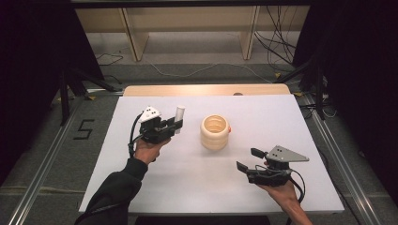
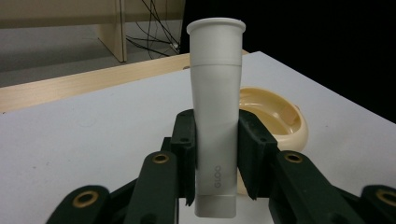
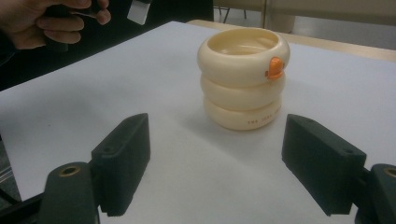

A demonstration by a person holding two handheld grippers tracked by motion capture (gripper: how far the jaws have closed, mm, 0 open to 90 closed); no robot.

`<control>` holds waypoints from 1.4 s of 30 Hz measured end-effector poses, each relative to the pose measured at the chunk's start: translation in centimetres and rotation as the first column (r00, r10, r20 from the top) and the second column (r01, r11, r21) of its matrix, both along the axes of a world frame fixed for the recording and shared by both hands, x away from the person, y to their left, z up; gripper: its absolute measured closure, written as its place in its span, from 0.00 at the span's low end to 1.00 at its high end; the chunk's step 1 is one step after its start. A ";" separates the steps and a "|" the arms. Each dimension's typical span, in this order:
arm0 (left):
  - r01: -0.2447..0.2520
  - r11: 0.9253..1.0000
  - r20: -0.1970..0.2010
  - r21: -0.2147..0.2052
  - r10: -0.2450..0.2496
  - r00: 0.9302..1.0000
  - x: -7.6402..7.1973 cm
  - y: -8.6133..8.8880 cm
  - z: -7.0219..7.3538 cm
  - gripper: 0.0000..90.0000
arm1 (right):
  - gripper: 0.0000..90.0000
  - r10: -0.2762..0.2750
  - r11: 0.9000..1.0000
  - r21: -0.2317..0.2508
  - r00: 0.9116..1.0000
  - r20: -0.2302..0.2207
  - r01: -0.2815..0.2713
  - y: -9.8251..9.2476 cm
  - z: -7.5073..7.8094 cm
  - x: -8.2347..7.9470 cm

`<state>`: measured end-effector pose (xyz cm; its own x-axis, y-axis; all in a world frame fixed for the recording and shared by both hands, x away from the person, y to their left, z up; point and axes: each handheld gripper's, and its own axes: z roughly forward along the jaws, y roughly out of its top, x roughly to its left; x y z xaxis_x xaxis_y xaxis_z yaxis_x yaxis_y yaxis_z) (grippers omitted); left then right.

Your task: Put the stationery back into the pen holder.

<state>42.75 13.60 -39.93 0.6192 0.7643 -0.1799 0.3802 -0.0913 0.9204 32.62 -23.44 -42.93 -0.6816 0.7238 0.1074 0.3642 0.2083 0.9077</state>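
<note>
Now left gripper (image 2: 215,158) clamps white tube (image 2: 215,107) upright, cap up; carry over cream ringed cup (image 1: 215,132), lower straight into mouth; right gripper (image 3: 215,168) gapes empty, could steady cup

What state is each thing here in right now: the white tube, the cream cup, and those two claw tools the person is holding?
White tube: upright, cap end up, clamped between the jaws, lifted off the table.
Cream cup: upright on the white table, open top, nothing visible inside, untouched.
Left gripper: shut on the tube.
Right gripper: open, nothing between its jaws, facing the cup from a distance.
</note>
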 end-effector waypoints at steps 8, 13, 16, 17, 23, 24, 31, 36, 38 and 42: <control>0.016 1.000 0.019 -0.024 -0.015 1.000 0.1 -1.0 0.2 0.78 | 0.27 -0.001 1.000 0.000 1.000 0.002 0.001 -0.1 0.0 0.0; 0.025 0.999 0.026 -0.029 -0.024 0.999 0.3 -1.9 0.2 0.78 | 0.27 0.000 1.000 0.000 1.000 0.003 0.000 -0.1 0.0 0.0; 0.036 0.999 0.025 -0.031 -0.036 0.999 0.4 -2.3 0.3 0.78 | 0.27 0.000 1.000 0.001 1.000 0.004 0.000 0.0 0.0 0.0; 0.039 0.999 0.026 -0.032 -0.038 0.999 0.5 -2.5 0.3 0.78 | 0.27 0.001 1.000 0.001 1.000 0.003 -0.001 -0.1 0.0 0.0; 0.053 0.998 0.036 -0.044 -0.051 0.998 0.6 -3.6 0.3 0.78 | 0.27 0.001 1.000 0.002 1.000 0.005 -0.001 -0.1 0.0 0.0; 0.055 0.997 0.038 -0.047 -0.053 0.998 0.6 -3.8 0.4 0.78 | 0.27 0.001 1.000 0.002 1.000 0.005 -0.001 -0.1 0.0 0.0; 0.066 0.996 0.043 -0.056 -0.064 0.997 0.9 -4.9 0.3 0.78 | 0.27 0.003 1.000 0.002 1.000 0.006 -0.003 -0.1 0.0 0.0; 0.073 0.995 0.041 -0.060 -0.071 0.997 1.1 -5.6 0.1 0.78 | 0.27 0.002 1.000 0.003 1.000 0.005 -0.002 -0.1 0.1 0.0; 0.076 0.995 0.038 -0.062 -0.074 0.997 1.1 -6.0 0.1 0.78 | 0.27 0.003 1.000 0.003 1.000 0.006 -0.003 -0.1 0.1 0.0; 0.080 0.994 0.042 -0.072 -0.077 0.996 1.3 -6.5 0.0 0.78 | 0.27 0.004 1.000 0.003 1.000 0.006 -0.004 -0.1 0.1 0.0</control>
